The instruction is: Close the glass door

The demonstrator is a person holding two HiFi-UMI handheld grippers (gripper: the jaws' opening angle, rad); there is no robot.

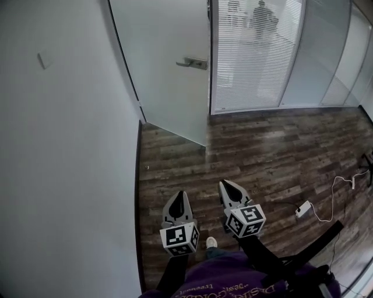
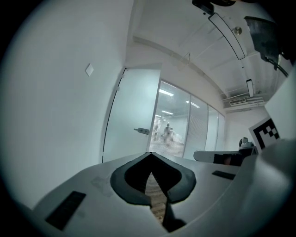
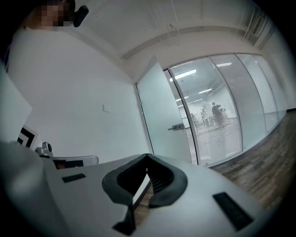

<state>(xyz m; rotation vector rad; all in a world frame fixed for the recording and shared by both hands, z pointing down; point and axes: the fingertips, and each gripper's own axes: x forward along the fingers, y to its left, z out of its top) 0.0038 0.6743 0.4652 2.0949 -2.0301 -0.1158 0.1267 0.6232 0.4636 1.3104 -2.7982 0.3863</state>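
A corridor with a dark wood-plank floor [image 1: 274, 151] is seen steeply from above. A plain white wall [image 1: 64, 151] fills the left side. At the top centre stands the frosted glass door [image 1: 166, 70], well ahead of both grippers and touched by neither. It is seen swung open. Its left edge is set against the white wall, and the foot of its handle edge sits further out onto the floor than the base of the glass partition [image 1: 256, 58] to its right. A metal lever handle [image 1: 193, 62] is mounted near the door's right edge. The partition is covered by pale horizontal blinds, and a blurred standing figure [image 1: 263, 17] is made out behind them.

At the bottom centre two hand-held grippers are held side by side, both pointed up the picture toward the door. The left gripper [image 1: 182, 194] is closed, its jaws brought together at the tips with nothing between them; only floor is seen through the gap lower down in the left gripper view. The right gripper [image 1: 225, 184] is held just beside it, a little further forward, and its jaws are likewise pressed together and empty. The door's handle is lined up roughly above the space between the two grippers.

A white shoe [image 1: 211, 242] is visible between the gripper bodies. A small white adapter [image 1: 302, 209] with a thin cable lies on the floor to the right.
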